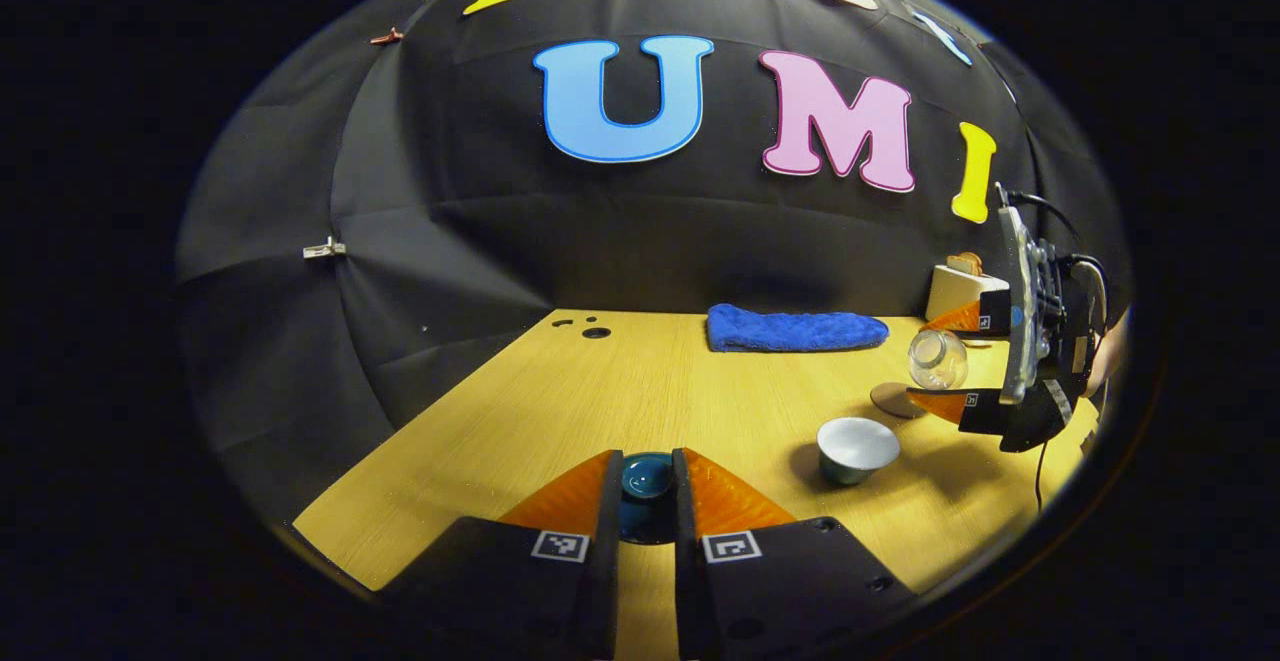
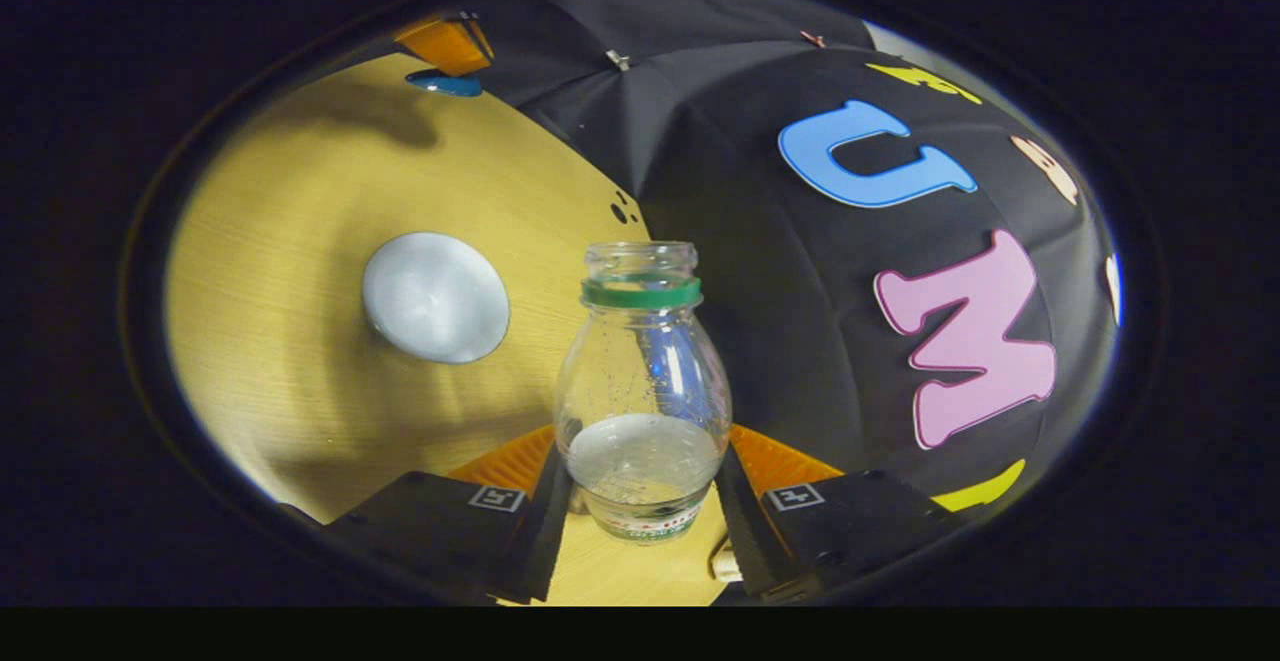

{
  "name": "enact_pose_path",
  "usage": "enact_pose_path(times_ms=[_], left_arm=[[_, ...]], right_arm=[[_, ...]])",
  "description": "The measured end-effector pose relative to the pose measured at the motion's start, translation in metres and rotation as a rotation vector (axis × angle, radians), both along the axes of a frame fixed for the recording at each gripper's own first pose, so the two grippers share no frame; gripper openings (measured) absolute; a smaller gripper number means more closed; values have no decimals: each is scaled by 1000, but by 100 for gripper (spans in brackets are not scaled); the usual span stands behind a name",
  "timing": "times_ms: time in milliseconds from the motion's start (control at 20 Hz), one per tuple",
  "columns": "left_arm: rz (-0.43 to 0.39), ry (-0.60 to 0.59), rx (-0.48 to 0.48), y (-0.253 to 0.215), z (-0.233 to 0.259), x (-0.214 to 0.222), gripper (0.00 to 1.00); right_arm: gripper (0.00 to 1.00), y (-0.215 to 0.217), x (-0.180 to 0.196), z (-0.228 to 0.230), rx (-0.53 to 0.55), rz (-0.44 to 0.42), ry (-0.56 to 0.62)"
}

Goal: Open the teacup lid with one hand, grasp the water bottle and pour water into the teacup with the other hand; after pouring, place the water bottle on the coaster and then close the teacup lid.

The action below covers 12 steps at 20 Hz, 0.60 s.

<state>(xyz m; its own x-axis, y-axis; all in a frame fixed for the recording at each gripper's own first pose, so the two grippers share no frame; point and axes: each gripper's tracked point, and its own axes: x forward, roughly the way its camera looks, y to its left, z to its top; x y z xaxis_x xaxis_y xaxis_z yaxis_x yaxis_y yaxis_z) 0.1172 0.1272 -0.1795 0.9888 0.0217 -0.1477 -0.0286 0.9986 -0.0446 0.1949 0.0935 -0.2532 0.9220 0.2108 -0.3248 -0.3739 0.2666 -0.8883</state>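
Observation:
The dark teal teacup lid [image 1: 647, 481] sits between the fingers of my left gripper [image 1: 647, 469], which is shut on it low over the wooden table [image 1: 620, 391]. To its right stands the uncovered teacup [image 1: 858, 446], pale inside [image 2: 435, 296]. Farther right, my right gripper [image 1: 925, 363] holds the clear water bottle [image 1: 945, 356] in the air, leaning, above and to the right of the cup. In the right gripper view the uncapped bottle [image 2: 640, 411], green ring at its neck and a little water near its base, is clamped by my right gripper [image 2: 642, 446]. A round brown coaster [image 1: 893, 399] lies under the bottle.
A folded blue towel [image 1: 795, 329] lies at the back of the table, with a cream box [image 1: 958, 286] to its right. Small holes [image 1: 590, 329] mark the far left of the tabletop. The black cloth wall closes the back and left.

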Motion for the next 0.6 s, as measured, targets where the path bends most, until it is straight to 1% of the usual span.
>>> enact_pose_path(times_ms=[150, 200, 250, 300, 350, 400, 450, 500, 550, 600], left_arm=[[-3, 8, -2, 2, -4, 1, 27], [-4, 9, 1, 2, -4, 2, 23], [-7, 9, 3, 3, -6, 3, 27], [-9, 10, 4, 3, -6, 4, 24], [-10, 13, 3, 4, -8, 5, 23], [-10, 16, 1, 4, -9, 6, 27], [-11, 19, -1, 5, -12, 6, 27], [-11, 21, -3, 4, -12, 6, 24], [-11, 25, -4, 5, -15, 7, 27], [-11, 30, -5, 5, -16, 6, 27]], right_arm=[[72, 1, 4, -7, -43, 9, -2], [72, 1, 7, -8, -66, 13, -9], [72, 0, 9, -9, -84, 21, -14], [72, 2, 9, -12, -99, 35, -14], [72, 2, 10, -15, -120, 48, -17], [72, 4, 11, -17, -143, 61, -23], [72, 4, 11, -18, -160, 70, -26], [72, 4, 13, -20, -170, 70, -22], [72, 3, 12, -22, -178, 72, -18], [72, 5, 15, -24, -192, 75, -21]])
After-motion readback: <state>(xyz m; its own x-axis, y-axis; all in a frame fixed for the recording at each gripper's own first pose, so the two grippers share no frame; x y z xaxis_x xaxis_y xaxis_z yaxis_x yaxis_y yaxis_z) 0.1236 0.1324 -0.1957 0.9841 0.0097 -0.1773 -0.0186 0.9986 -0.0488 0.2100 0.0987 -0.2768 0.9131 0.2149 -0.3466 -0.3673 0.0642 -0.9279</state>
